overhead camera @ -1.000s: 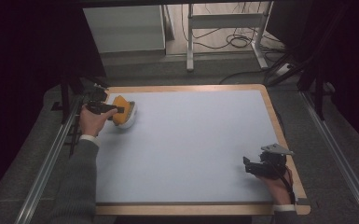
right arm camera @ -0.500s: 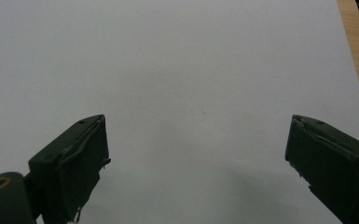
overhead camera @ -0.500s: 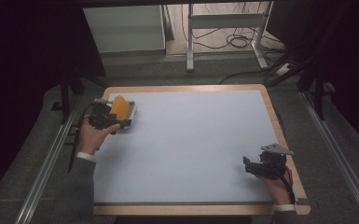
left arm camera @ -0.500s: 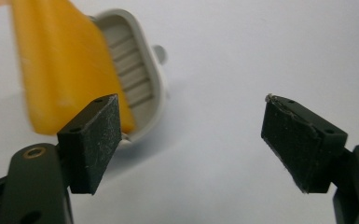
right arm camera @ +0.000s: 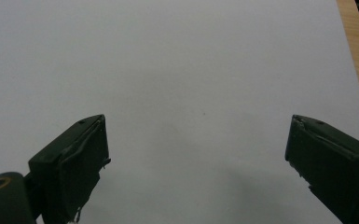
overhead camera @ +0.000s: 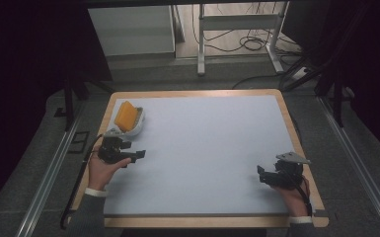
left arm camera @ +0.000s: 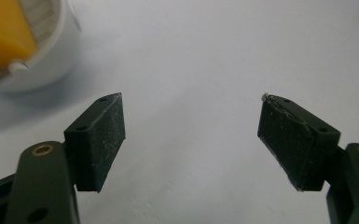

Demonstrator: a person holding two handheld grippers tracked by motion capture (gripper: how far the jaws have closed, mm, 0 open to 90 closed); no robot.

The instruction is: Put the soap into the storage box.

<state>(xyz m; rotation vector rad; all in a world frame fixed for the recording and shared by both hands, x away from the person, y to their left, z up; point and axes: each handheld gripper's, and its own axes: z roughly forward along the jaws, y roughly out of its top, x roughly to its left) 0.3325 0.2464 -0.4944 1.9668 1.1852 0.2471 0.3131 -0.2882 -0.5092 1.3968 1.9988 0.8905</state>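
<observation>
At the far left of the pale grey table top (overhead camera: 202, 148) with its light wooden rim sits a small round white bowl (overhead camera: 134, 122), and a flat orange wedge-shaped piece (overhead camera: 126, 115), perhaps a sponge though the high view is too coarse to be sure, stands tilted in it, leaning on the bowl's inner wall. Just beside the bowl, nearer the person, the left gripper (overhead camera: 139, 156) lies low over the table in the person's left hand (overhead camera: 103, 168), its black jaws pointing toward the middle of the table. In the left gripper view the same white bowl (left arm camera: 51, 56) and orange piece (left arm camera: 2, 35) sit at the upper left, apart from the jaws; those jaws stand well apart with bare table between them, having just been closing a little with nothing in the gap. Well apart, near the table's right edge, the right gripper (overhead camera: 262, 174) rests in the person's right hand (overhead camera: 288, 190), jaws likewise wide apart over bare table surface (right arm camera: 191, 93) in the right gripper view.
</observation>
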